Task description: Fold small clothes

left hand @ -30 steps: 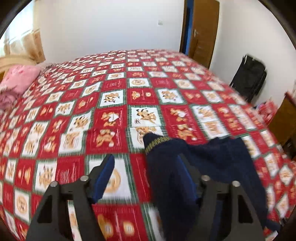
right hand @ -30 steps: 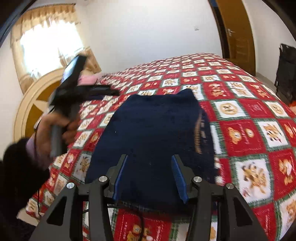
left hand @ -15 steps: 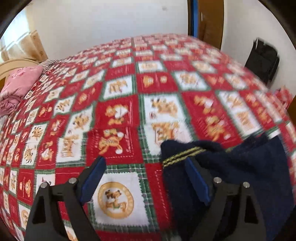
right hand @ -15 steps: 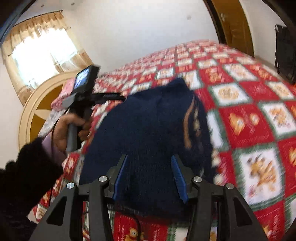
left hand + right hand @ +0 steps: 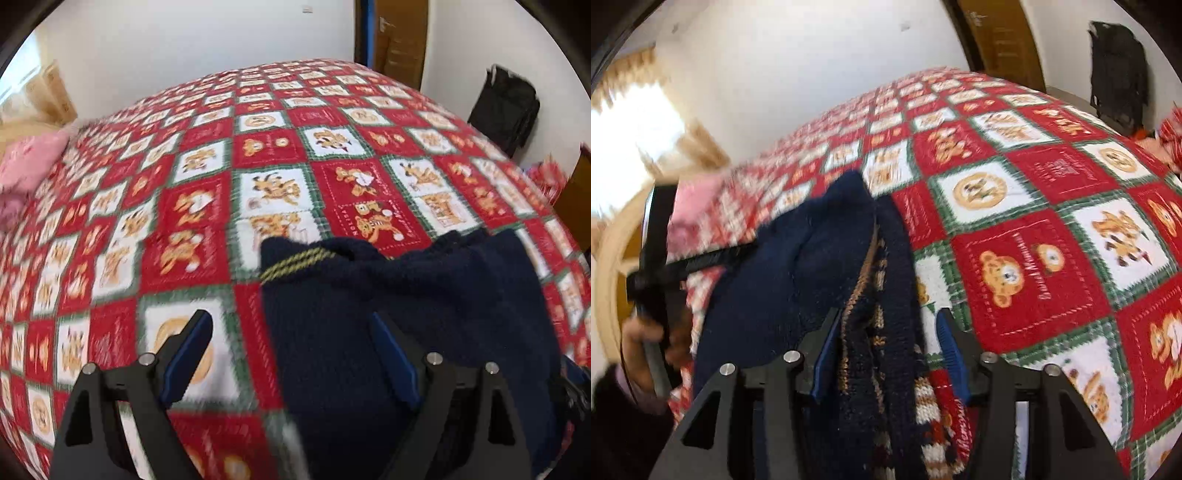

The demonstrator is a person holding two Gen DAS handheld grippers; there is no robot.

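Nearest the bed's front edge, the right gripper (image 5: 886, 350) has its jaws apart around a bunched, raised fold of the navy sweater (image 5: 820, 266), not clamped. The left gripper (image 5: 291, 354) gapes wide, one finger over the sweater (image 5: 406, 306), one over the quilt (image 5: 207, 206). The sweater's long axis runs from the front edge toward the far wall, striped cuff (image 5: 295, 260) farthest. Beyond, a pink pillow (image 5: 26, 162) lies at the headboard side.

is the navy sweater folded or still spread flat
Partly folded, not flat: the navy knitted sweater is bunched on the red checked bedspread, its patterned inner side turned up between the right gripper fingers.
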